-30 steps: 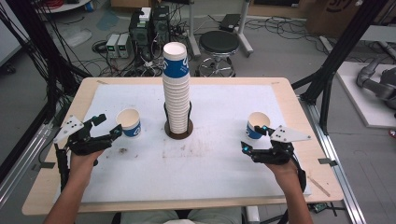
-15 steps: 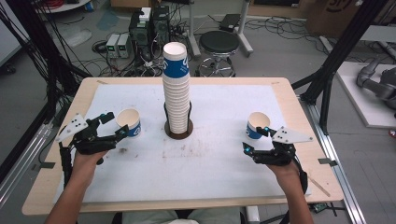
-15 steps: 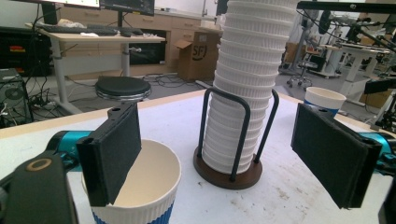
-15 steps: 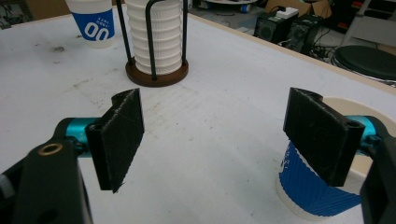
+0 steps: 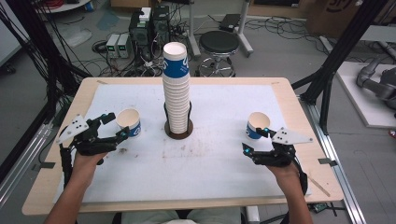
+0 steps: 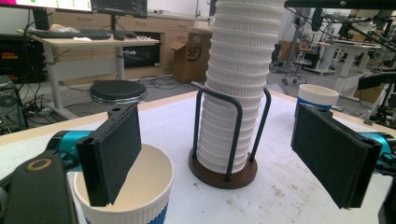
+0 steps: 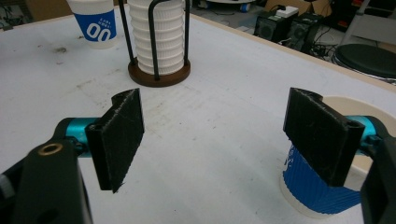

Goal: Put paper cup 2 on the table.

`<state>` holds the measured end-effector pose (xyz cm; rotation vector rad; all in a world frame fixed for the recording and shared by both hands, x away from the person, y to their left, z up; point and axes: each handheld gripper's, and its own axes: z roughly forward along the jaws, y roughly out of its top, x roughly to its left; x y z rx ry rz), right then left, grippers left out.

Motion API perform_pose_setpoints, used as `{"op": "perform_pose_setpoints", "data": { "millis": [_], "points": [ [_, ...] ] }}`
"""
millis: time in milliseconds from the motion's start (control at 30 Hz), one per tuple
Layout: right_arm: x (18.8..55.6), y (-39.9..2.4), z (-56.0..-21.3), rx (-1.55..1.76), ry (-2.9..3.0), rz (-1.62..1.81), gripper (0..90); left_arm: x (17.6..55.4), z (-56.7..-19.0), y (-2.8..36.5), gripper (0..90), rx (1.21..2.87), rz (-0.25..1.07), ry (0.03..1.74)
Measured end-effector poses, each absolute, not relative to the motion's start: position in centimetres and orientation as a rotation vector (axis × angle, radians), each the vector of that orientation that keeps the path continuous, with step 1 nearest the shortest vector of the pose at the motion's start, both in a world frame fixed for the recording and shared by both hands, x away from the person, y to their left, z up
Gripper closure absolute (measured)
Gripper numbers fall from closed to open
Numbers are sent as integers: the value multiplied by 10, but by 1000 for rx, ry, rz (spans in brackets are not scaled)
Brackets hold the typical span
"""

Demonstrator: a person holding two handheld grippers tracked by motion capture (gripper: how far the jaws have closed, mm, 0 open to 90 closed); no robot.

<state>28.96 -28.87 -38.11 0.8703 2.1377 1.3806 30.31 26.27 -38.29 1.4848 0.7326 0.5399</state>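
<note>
The room around the table is a workshop: a grey floor with black frame legs, a round black stool (image 5: 225, 43), boxes with cables and a cardboard box are seen behind it. The wooden table (image 5: 289, 100) is covered by a white sheet (image 5: 219, 154), which is marked with small brown specks near the middle (most likely it is there to keep the wood clean).

In the middle of the sheet a tall stack of paper cups (image 5: 176, 88) is kept upright by a dark wire holder (image 5: 178, 131) with a round brown base, so that it is not tipped over. Two single cups are set apart from it, one to each side, where each hand can get at one.

The left cup (image 5: 129, 122) stands on the sheet, just by the left gripper (image 5: 116, 126). The jaws are spread wide, and one pad (image 6: 112, 151) is seen over the cup's rim; nothing is pinched yet.

The right cup (image 5: 258, 125) stands near the right gripper (image 5: 256, 139). Its jaws are spread too, with one pad (image 7: 320, 133) next to the cup's blue wall and nothing held.
</note>
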Motion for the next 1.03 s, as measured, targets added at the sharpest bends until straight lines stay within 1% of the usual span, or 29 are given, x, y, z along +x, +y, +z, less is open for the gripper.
{"op": "perform_pose_setpoints", "data": {
  "millis": [1033],
  "points": [
    [289,-290,-380,869,2128,1382,209,302,-384,262,160,1485,541,734]
  ]
}}
